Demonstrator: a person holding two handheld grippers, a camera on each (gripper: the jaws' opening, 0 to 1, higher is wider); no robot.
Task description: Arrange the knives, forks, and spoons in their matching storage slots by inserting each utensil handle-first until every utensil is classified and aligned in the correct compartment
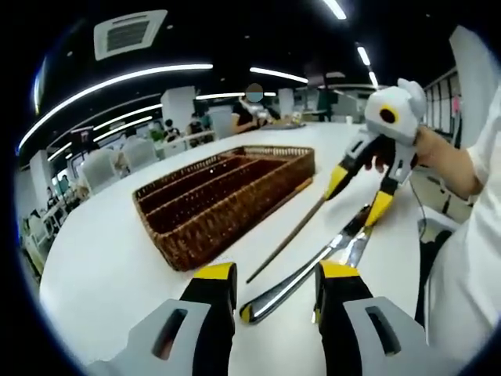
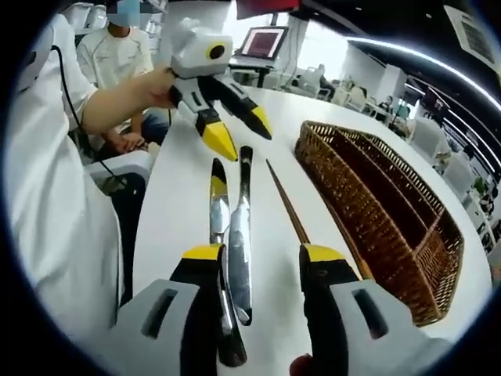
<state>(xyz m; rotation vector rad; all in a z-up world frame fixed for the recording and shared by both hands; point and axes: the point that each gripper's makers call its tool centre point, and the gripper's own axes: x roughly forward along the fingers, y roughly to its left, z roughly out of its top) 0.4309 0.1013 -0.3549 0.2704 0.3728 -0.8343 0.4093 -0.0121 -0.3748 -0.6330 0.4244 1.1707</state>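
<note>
A brown wicker tray [image 1: 227, 196] [image 2: 376, 196] with long narrow compartments lies on the white table; its slots look empty. Beside it rests a thin brown stick [image 1: 286, 235] [image 2: 288, 207], then two metal knives side by side [image 1: 293, 283] [image 2: 239, 235], [image 1: 357, 244] [image 2: 218, 210]. My left gripper [image 1: 276, 274] [image 2: 241, 133] is open just above the near end of one knife. My right gripper [image 2: 262, 254] [image 1: 360, 192] is open too, hovering over the other end of the knives, with nothing held.
A person's white sleeve and body [image 2: 47, 204] fill the table's side by the knives. The table edge [image 1: 70, 258] curves close to the tray's outer side. Seated people [image 2: 117, 47], chairs [image 1: 102, 164] and a monitor [image 2: 262, 39] stand further back.
</note>
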